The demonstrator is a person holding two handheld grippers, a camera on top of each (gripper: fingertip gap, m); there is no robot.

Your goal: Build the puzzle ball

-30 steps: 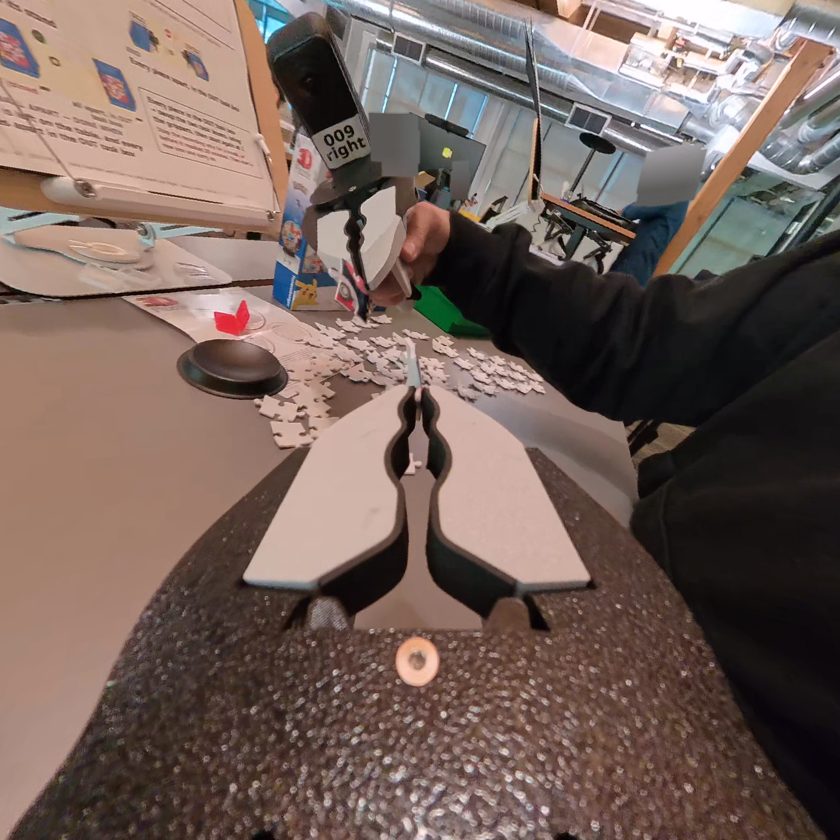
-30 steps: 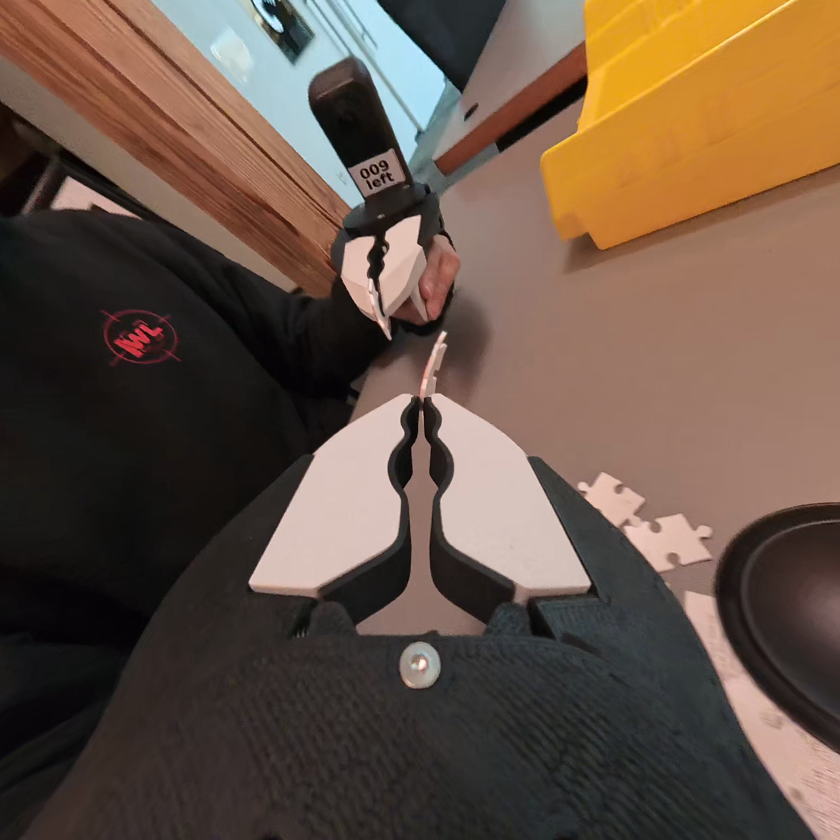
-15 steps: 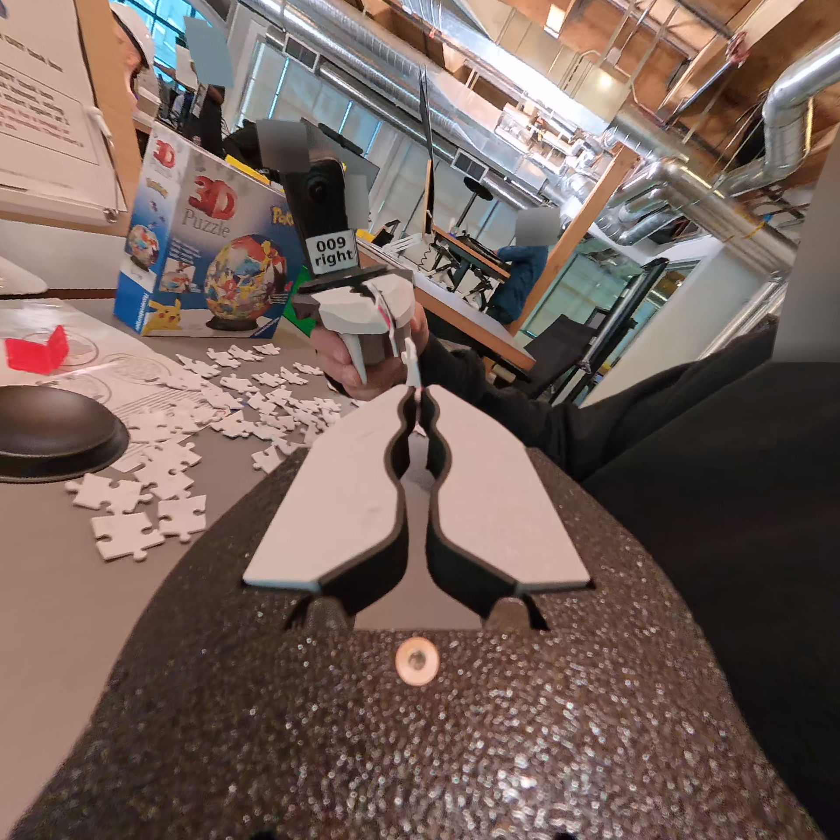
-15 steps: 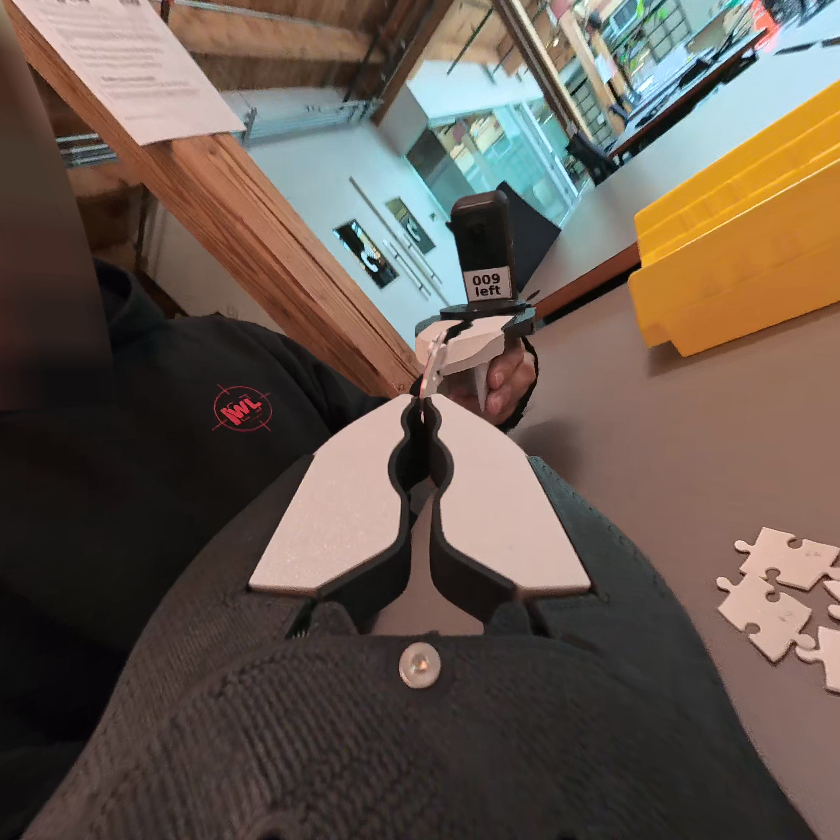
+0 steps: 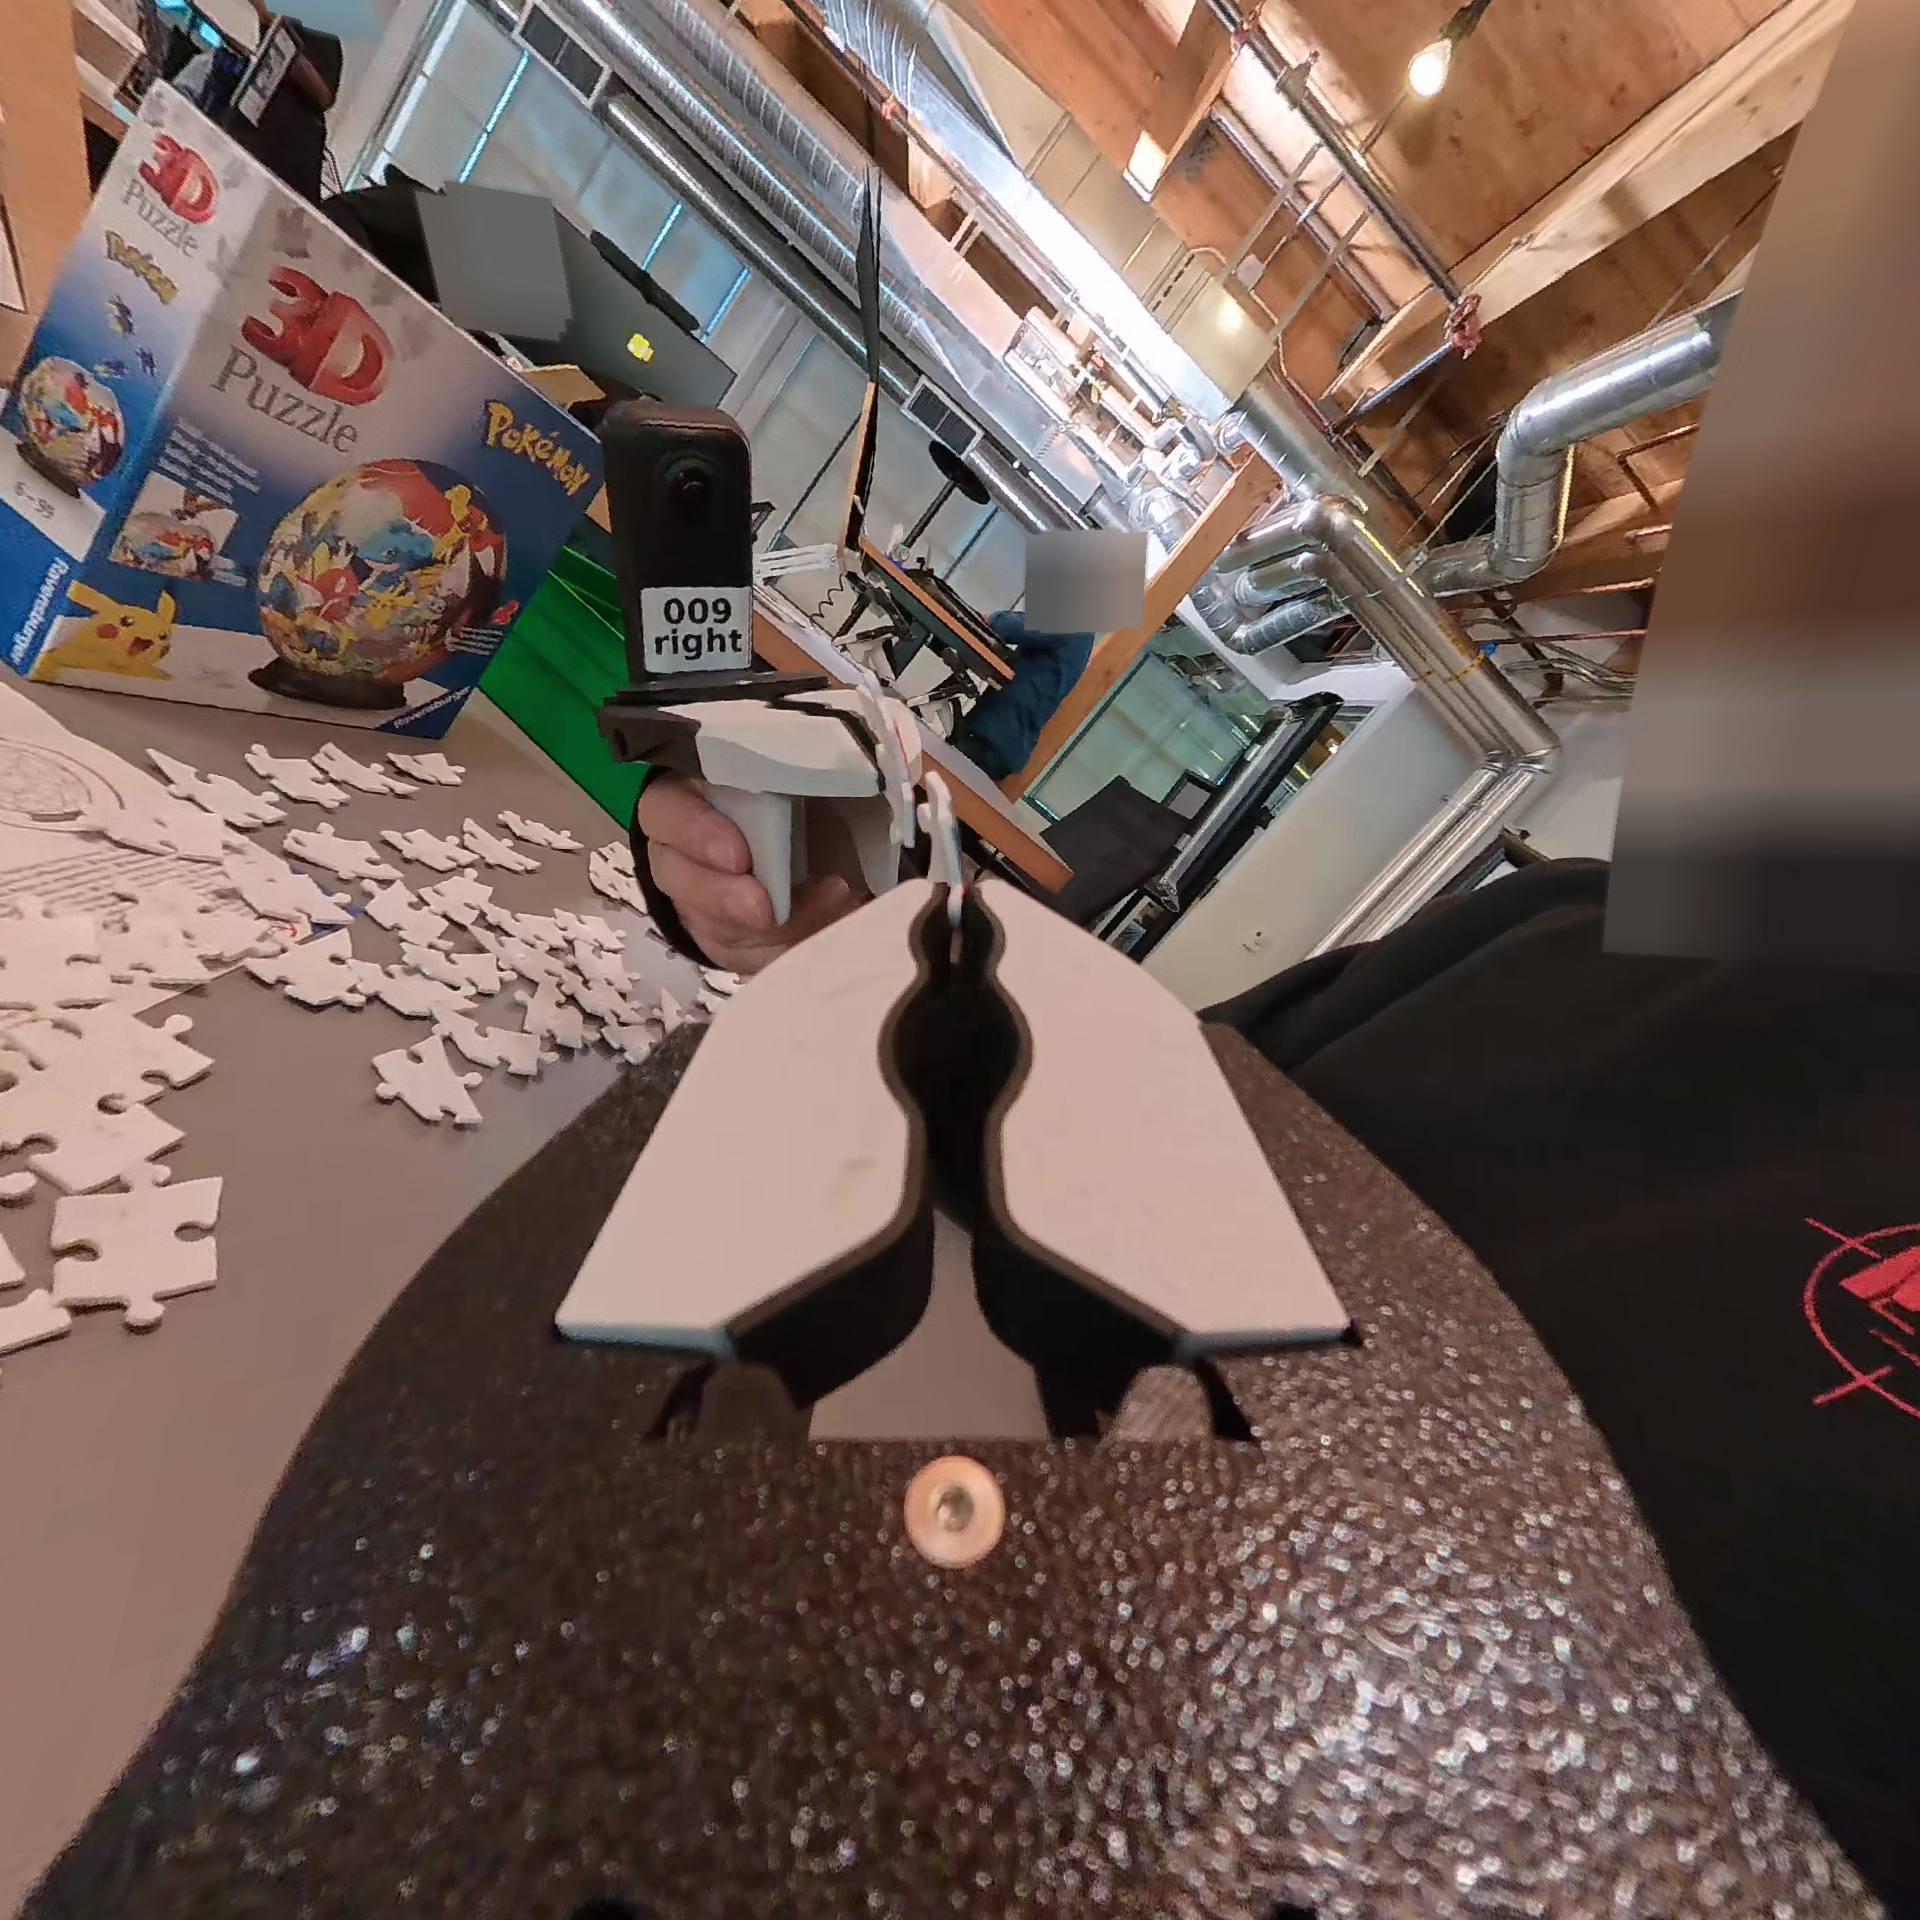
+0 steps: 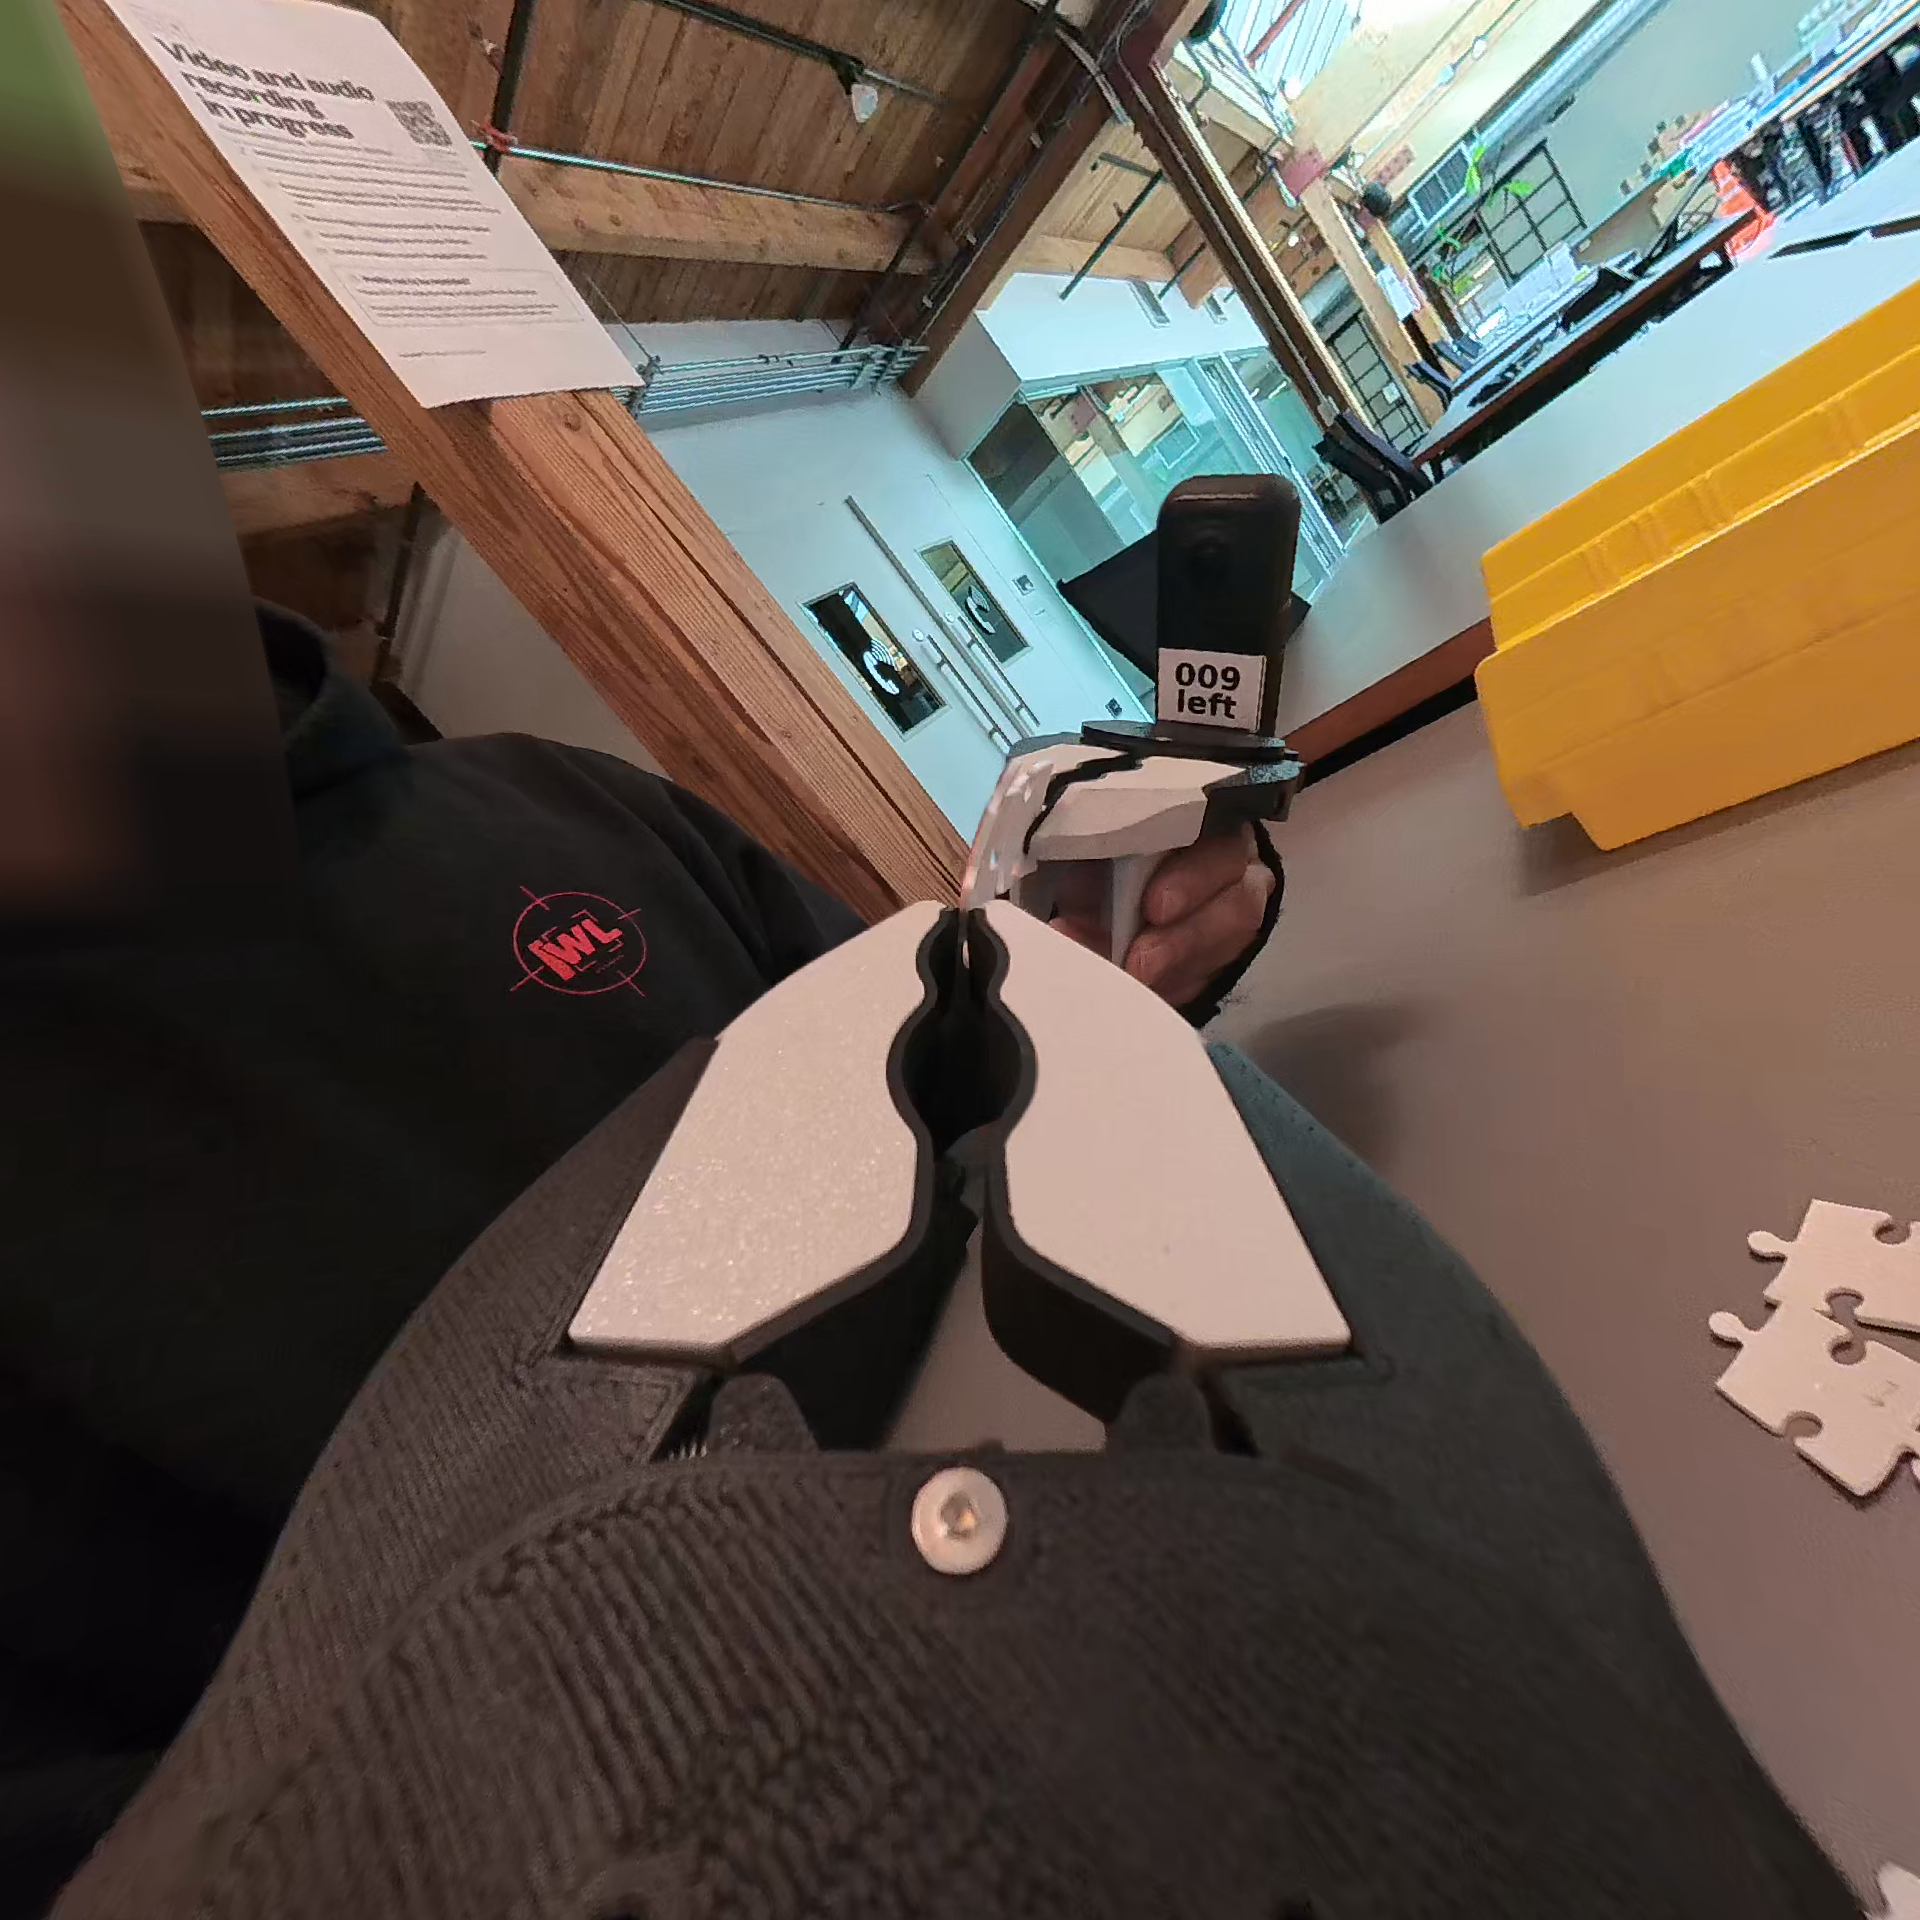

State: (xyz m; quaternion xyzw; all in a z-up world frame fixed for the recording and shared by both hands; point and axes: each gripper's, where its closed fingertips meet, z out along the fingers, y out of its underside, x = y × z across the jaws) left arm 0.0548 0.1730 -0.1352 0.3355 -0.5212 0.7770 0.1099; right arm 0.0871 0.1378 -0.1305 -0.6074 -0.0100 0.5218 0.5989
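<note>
My left gripper (image 5: 953, 902) is shut on a white puzzle piece (image 5: 941, 831) that stands edge-on from its tips, held in the air above the grey table (image 5: 208, 1403). My right gripper (image 6: 966, 914) is shut on another white puzzle piece (image 6: 992, 842). The grippers face each other, tips close, and the two pieces meet between them. The right gripper also shows in the left wrist view (image 5: 881, 743), and the left gripper in the right wrist view (image 6: 1034, 792). Many loose white pieces (image 5: 447, 914) lie face down on the table.
A blue puzzle box (image 5: 291, 499) stands at the back of the table with a green object (image 5: 551, 644) beside it. Yellow bins (image 6: 1714, 623) sit at the far side. A few loose pieces (image 6: 1829, 1361) lie near the right gripper. The person's dark sleeves and torso fill the near side. Tip to tip, the grippers are about 6 centimeters apart.
Both grippers have tilted up from the table and come closer together, so the two held pieces now meet. The black dish and red part have left the left wrist view.
</note>
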